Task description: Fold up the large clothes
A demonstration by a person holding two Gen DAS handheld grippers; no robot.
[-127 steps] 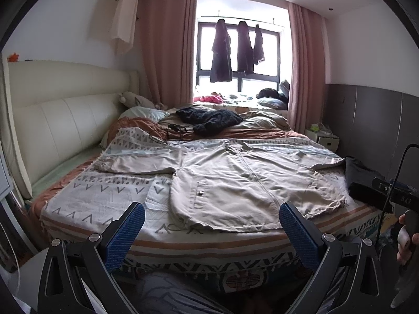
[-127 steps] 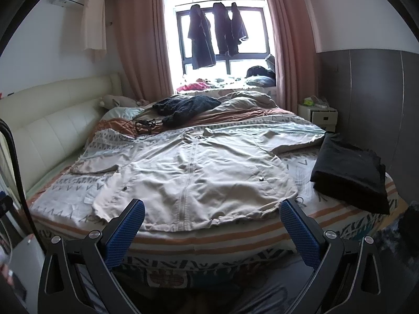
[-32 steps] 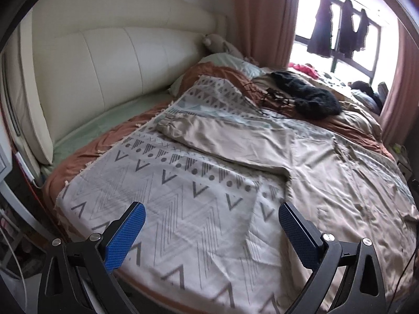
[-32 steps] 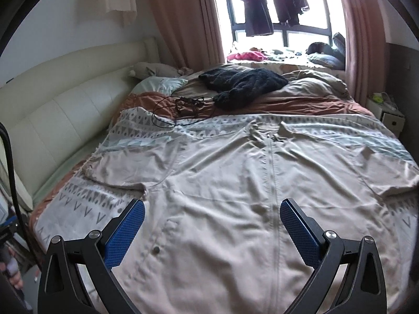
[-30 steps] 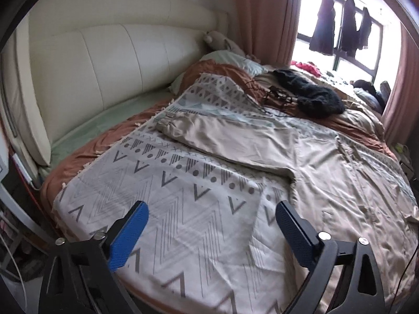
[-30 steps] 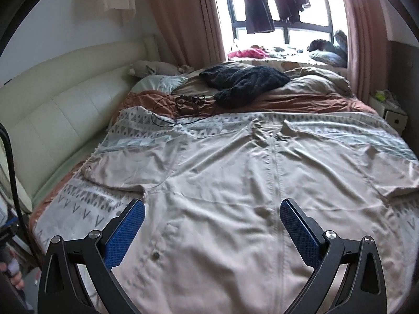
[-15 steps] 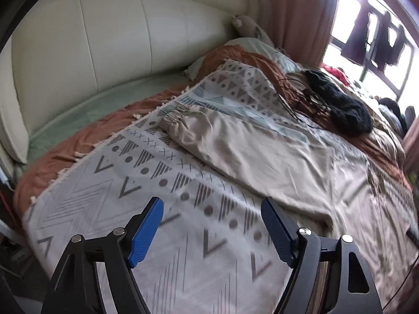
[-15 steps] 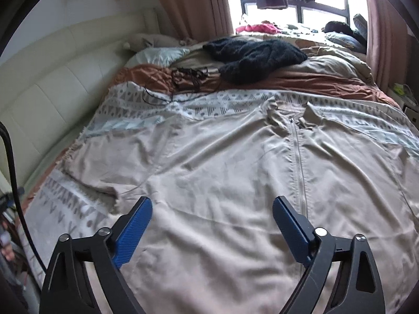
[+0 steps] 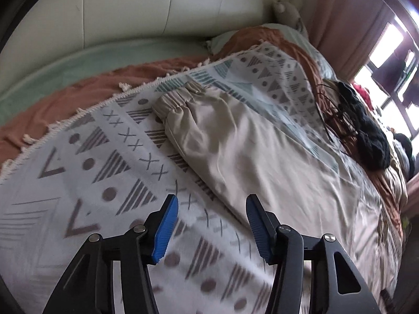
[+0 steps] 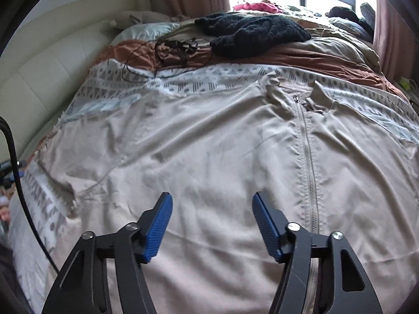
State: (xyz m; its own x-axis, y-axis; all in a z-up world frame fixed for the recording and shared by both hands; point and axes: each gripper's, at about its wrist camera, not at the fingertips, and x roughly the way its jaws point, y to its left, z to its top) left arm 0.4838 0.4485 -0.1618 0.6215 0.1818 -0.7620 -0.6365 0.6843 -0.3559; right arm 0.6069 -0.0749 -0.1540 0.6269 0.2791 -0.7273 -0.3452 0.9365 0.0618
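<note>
Beige zip-front jacket lies spread flat, front up, across a patterned throw on the bed, its collar toward the far side of the bed near the window and its zipper running down toward the near edge. One sleeve stretches out toward the headboard side, ending in a gathered elastic cuff that rests on the throw close to its fringed edge.

In the left wrist view, the left gripper hangs over the throw just beside the lower edge of that sleeve; its jaws are closing, with nothing pinched between the blue pads, only throw and the sleeve's edge showing beneath the gap. Whether the tips touch the cloth cannot be told; the near cloth is blurred.

In the right wrist view, the right gripper is over the jacket's body, left of the zipper, near the sleeve's underarm seam. Its jaws are closing too, and no fabric is caught between them.

Beyond the jacket, on the rust-coloured bedding, lie a tangle of black cables and a dark knitted garment. A padded cream headboard runs along the bed's side, and a black cord hangs at the left edge of the right wrist view.
</note>
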